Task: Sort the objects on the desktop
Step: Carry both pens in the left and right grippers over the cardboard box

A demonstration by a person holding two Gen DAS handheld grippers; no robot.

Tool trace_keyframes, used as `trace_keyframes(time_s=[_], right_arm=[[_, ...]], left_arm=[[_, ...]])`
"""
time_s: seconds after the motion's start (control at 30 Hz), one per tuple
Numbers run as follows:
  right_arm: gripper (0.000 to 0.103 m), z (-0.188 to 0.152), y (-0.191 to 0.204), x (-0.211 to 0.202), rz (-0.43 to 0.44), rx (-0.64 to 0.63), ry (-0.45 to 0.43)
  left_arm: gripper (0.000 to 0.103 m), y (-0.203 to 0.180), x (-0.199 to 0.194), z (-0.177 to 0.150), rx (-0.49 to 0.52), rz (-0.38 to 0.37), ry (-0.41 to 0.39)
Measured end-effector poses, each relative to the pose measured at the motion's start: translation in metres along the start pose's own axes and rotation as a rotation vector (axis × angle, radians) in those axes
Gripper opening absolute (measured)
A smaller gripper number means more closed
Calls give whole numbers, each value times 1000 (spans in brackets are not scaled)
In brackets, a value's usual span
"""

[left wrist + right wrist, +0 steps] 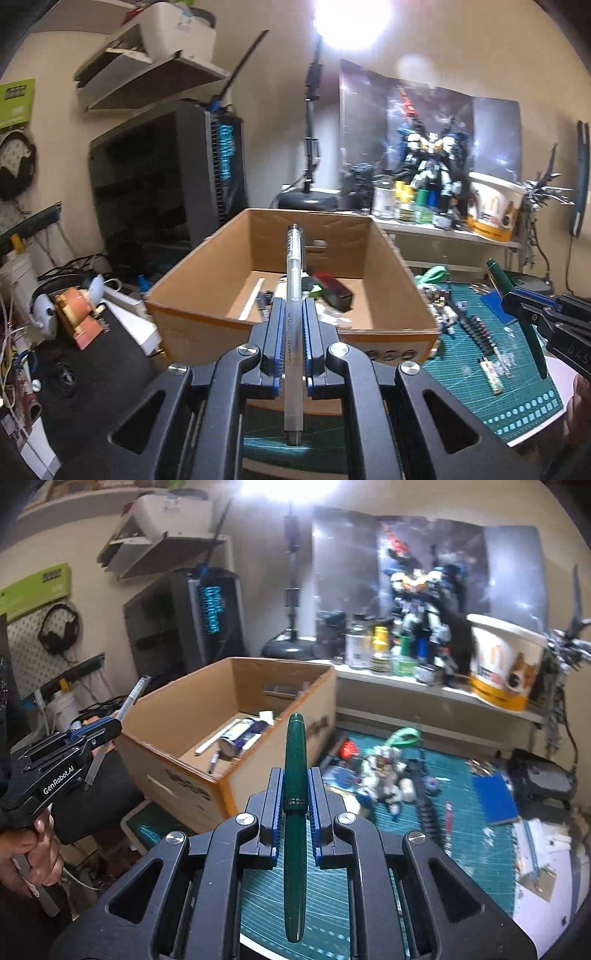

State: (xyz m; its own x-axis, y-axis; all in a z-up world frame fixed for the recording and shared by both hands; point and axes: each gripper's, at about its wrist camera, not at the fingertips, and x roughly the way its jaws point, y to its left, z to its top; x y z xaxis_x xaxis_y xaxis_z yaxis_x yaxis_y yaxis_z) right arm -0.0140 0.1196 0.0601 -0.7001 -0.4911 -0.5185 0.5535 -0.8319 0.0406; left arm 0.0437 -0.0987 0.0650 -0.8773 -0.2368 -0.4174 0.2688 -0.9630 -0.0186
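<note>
1. Left gripper (293, 317): your jaws are closed tight on the clear pen (293, 295), gripped about mid-barrel, its capped end pointing forward over the near wall of the cardboard box (207, 314).
2. Right gripper (296, 790): closed on the green pen (295, 775), likewise mid-barrel, held to the right of the box and short of its rim, above the green cutting mat (458, 812).
3. Box contents: a white stick, a dark case and some small items lie on the floor of the box; there is spare floor near its far wall.
4. Step in hand, as judged: both pens are headed for the box. Carry each one past the near wall so that the whole barrel is over the opening before you release.
5. Lower the tip toward the box floor and open the jaws slowly, so that the pen slides out and does not bounce.
6. Release one pen at a time; keep the two grippers apart over the box.
</note>
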Motion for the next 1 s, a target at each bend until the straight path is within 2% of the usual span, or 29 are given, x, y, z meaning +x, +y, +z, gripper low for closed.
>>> trace_keyframes(time_s=[0.53,0.77,1.0], right_arm=[[12,25,76,39,211,-102,4],[12,26,89,38,258,-103,9],[12,28,78,32,245,-96,7]], left_arm=[[8,79,-35,-4,-93,177,-10],[8,94,-49,-3,-121,188,-20],[8,91,-52,6,-122,170,-35]])
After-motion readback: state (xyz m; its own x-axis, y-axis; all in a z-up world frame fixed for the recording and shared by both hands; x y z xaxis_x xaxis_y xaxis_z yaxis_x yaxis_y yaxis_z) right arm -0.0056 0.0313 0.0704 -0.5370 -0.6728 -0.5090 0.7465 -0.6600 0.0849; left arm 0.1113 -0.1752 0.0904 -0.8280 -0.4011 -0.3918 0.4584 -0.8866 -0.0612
